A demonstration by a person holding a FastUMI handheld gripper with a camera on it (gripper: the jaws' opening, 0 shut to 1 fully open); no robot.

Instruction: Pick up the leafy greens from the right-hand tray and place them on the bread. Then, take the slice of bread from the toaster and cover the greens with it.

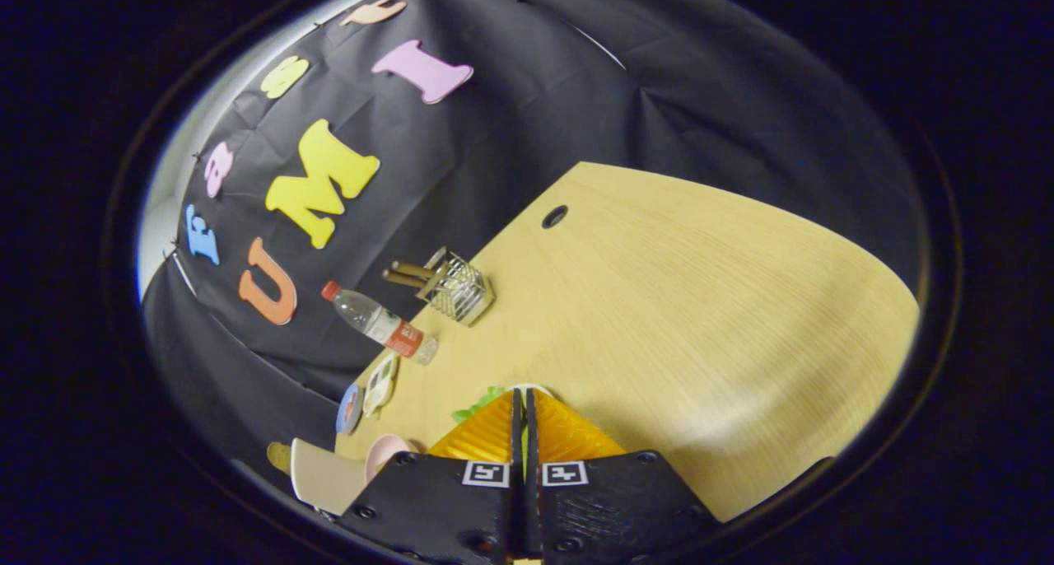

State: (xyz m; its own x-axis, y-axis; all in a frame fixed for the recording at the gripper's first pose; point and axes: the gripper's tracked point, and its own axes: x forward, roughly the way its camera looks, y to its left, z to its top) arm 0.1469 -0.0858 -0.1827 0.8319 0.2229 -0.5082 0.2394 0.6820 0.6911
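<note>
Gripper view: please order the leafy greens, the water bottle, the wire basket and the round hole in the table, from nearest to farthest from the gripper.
From the gripper:
1. Leafy greens, at the closed fingertips.
2. Water bottle, beyond, by the cloth wall.
3. Wire basket, just past the bottle.
4. Round hole, farthest, near the table's far edge.

The tool (524,400) has its fingers closed together over the table (700,301), with leafy greens (476,403) pinched between them and poking out to their left. Beyond the fingers, near the table's far edge, a wire holder (458,287) with sticks stands beside a bottle (379,323). Small plates (368,394) lie nearer, left of the fingers.
</note>
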